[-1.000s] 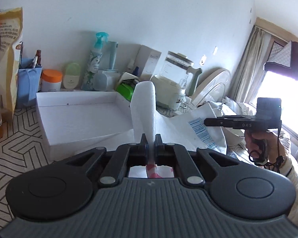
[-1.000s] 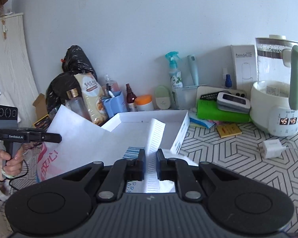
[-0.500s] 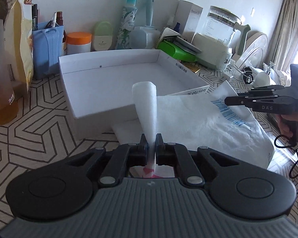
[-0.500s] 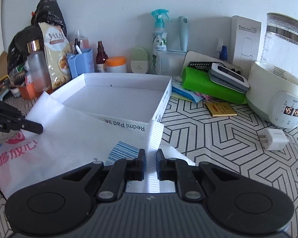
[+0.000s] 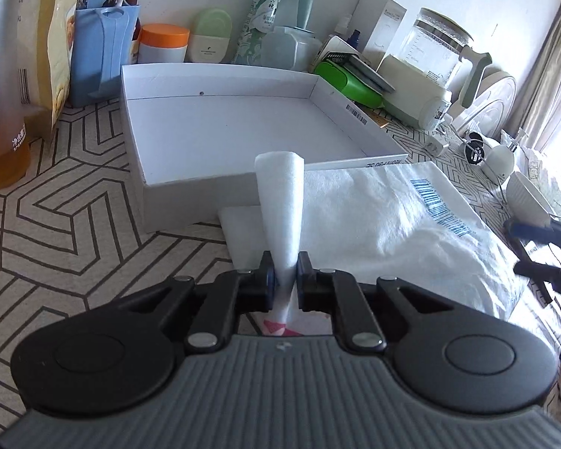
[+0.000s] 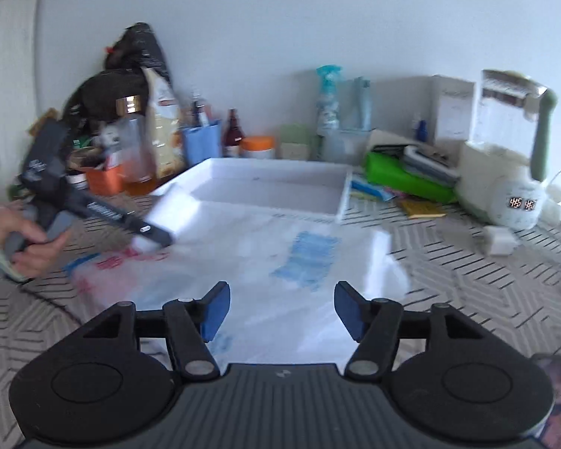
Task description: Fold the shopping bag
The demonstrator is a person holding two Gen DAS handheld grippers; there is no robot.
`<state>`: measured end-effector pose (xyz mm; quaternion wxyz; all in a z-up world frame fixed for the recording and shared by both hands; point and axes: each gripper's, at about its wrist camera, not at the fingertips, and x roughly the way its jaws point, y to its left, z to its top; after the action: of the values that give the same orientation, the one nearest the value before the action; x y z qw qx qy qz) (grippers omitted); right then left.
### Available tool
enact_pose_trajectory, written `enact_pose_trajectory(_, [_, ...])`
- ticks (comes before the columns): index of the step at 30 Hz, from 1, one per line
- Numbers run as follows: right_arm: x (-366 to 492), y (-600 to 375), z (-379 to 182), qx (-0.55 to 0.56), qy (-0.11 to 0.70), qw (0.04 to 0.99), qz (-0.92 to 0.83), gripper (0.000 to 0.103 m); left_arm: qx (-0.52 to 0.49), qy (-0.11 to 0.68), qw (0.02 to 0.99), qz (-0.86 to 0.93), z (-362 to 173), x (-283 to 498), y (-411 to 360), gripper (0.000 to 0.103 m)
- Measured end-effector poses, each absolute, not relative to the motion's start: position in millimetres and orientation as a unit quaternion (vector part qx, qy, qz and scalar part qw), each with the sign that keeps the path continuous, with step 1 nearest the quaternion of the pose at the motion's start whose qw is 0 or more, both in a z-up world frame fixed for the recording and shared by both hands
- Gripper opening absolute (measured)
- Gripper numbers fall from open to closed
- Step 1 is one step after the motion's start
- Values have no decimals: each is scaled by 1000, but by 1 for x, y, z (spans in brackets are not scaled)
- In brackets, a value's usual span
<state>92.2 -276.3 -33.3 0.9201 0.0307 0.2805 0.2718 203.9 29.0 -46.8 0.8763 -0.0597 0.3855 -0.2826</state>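
The white shopping bag (image 5: pixel 392 217) lies flat on the patterned table, its blue print up, in front of a white box lid. My left gripper (image 5: pixel 283 262) still pinches the bag's white handle strap (image 5: pixel 280 194), which stands up between the pads; the jaws are starting to open. In the blurred right wrist view the bag (image 6: pixel 261 262) spreads ahead of my right gripper (image 6: pixel 280 299), whose jaws are opening wide with nothing between them. That view also shows the left gripper (image 6: pixel 157 235) at the bag's left end, held by a hand (image 6: pixel 22 239).
A shallow white box lid (image 5: pixel 243 71) sits just behind the bag. Along the wall stand a bottle (image 5: pixel 0 93), a blue holder (image 5: pixel 101 48), an orange-lidded jar (image 5: pixel 162 43), a green case (image 5: pixel 348 82) and a kettle (image 6: pixel 505 172). A white charger (image 6: pixel 499 241) lies at right.
The right gripper let go of the handle strap, opened wide and drew back from the bag. The bag came down onto the table. The left gripper sank with its strap, then held still.
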Motion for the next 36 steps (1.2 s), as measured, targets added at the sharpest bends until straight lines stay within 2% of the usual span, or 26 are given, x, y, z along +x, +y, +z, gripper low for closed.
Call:
enact_pose_trajectory(3, [98, -273, -47, 36, 313, 908, 278, 64, -62, 375, 883, -275, -31, 198, 30, 16])
enact_pose_trajectory(5, [107, -277, -58, 48, 331, 904, 266, 64, -71, 359, 890, -270, -20, 188, 35, 30])
enact_pose_trajectory(7, [109, -282, -64, 64, 329, 904, 266, 68, -72, 355, 894, -263, -13, 179, 39, 36])
enact_pose_trajectory(13, [106, -279, -66, 48, 322, 907, 268, 72, -37, 377, 896, -232, -11, 152, 48, 43])
enact_pose_trajectory(16, [104, -270, -66, 16, 323, 908, 268, 76, -18, 384, 891, -241, -14, 135, 52, 65])
enact_pose_trajectory(21, [106, -263, -63, -15, 328, 906, 268, 79, -80, 449, 848, -270, -31, 136, 58, 67])
enact_pose_trajectory(23, [105, -264, -63, -16, 329, 905, 268, 80, -84, 470, 837, -267, -37, 139, 55, 83])
enact_pose_trajectory(27, [101, -265, -57, -4, 334, 908, 252, 82, -62, 467, 844, -256, -37, 138, 48, 85])
enact_pose_trajectory(33, [84, -254, -31, 30, 283, 902, 325, 83, -35, 473, 846, -243, -35, 140, 39, 85])
enact_pose_trajectory(36, [83, -231, -24, 3, 277, 895, 350, 83, -31, 468, 850, -242, -35, 138, 38, 72])
